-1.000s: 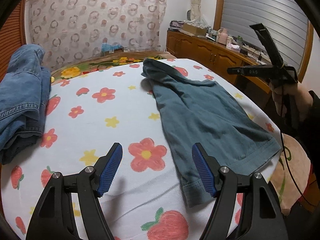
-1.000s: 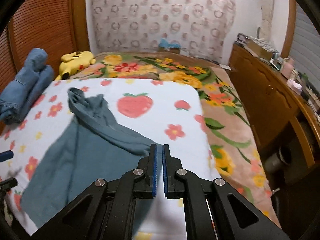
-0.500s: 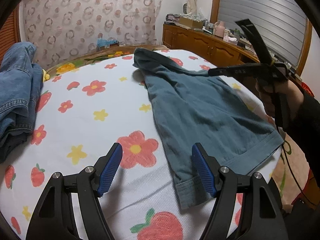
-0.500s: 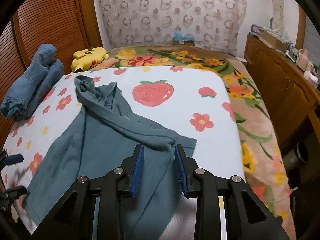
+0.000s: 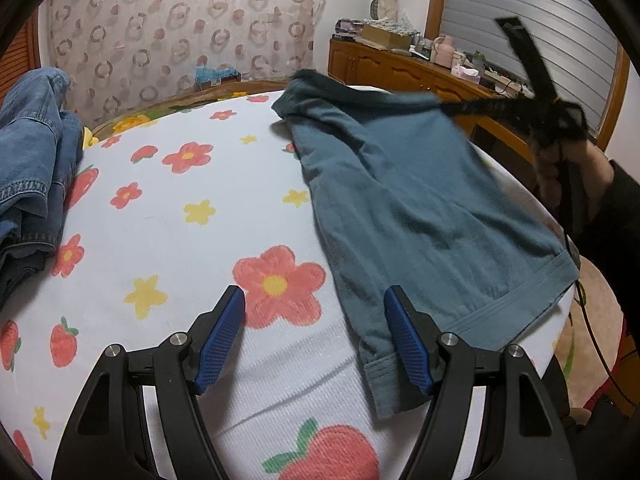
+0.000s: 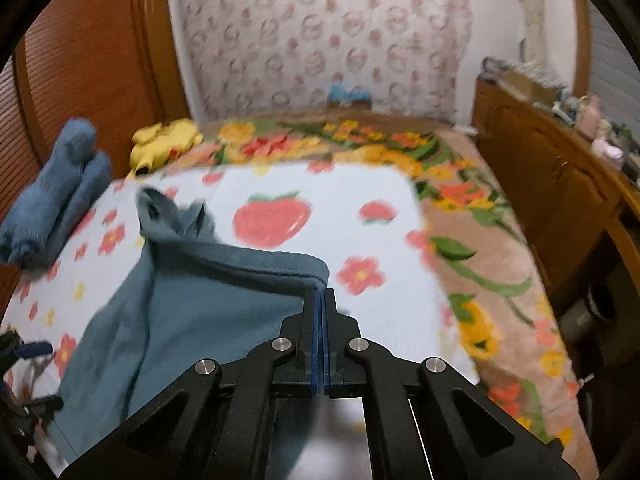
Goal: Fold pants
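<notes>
Teal pants (image 5: 420,216), a soft matte knit with a ribbed hem band, lie spread across the right half of the bed (image 5: 168,216); one cuff end reaches the near edge beside the left claw's right finger. The bed carries a white waffle-textured cover printed with red flowers, yellow stars and strawberries. The left claw (image 5: 314,336) hovers over that cover with its ribbed blue pads (image 5: 222,340) standing wide apart and nothing between them. The right claw (image 6: 322,300) has just snapped closed; its pads meet on the folded upper edge of the pants (image 6: 224,288), and the fabric rises in a taut ridge from the bed to the pinch point. In the left view this claw is blurred, gripped by a hand (image 5: 560,160) in a dark sleeve. Folded blue denim jeans (image 5: 32,152) sit at the bed's left side. A yellow plush toy (image 6: 166,142) lies beyond them on a floral blanket
</notes>
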A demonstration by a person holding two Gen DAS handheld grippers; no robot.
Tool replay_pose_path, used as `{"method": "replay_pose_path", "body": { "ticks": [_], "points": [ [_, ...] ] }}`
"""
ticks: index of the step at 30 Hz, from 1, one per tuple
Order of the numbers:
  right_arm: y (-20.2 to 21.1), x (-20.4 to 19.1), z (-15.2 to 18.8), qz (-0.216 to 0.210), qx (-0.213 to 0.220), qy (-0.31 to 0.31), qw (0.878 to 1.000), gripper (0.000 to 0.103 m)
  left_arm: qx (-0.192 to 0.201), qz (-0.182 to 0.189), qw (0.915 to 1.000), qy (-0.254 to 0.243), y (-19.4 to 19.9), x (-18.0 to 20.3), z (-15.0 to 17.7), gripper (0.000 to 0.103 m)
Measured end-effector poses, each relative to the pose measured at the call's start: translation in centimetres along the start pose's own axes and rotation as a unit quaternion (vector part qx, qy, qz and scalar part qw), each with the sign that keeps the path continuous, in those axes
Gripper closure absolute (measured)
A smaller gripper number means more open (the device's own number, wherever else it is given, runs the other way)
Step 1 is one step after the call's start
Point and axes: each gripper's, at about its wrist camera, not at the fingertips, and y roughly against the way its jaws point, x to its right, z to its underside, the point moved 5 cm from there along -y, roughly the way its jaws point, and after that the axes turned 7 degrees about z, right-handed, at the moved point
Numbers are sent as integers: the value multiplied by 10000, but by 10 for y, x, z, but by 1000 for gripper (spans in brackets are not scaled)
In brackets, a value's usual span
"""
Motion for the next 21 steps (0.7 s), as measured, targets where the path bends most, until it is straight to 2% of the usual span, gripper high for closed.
{"method": "replay_pose_path", "body": {
  "ticks": [2, 6, 9, 13, 21],
  "points": [
    [6, 8, -3, 192, 72, -74, 9998, 102, -8, 8, 10000, 12, 0, -1, 0, 30],
    [0, 13, 3, 498, -188, -49, 9986, 102, -9, 20, 10000, 32, 0, -1, 0, 30],
    [1, 10, 7, 278, -280, -136, 9991, 91, -3, 24, 10000, 46, 0, -1, 0, 30],
    [22, 3, 19, -68, -286, -103, 9995, 77, 12, 46, 10000, 63, 0, -2, 0, 30],
    [87, -10, 62, -478, -165, 152, 9986, 76, 21, 48, 10000, 62, 0, -2, -1, 30]
  ]
}}
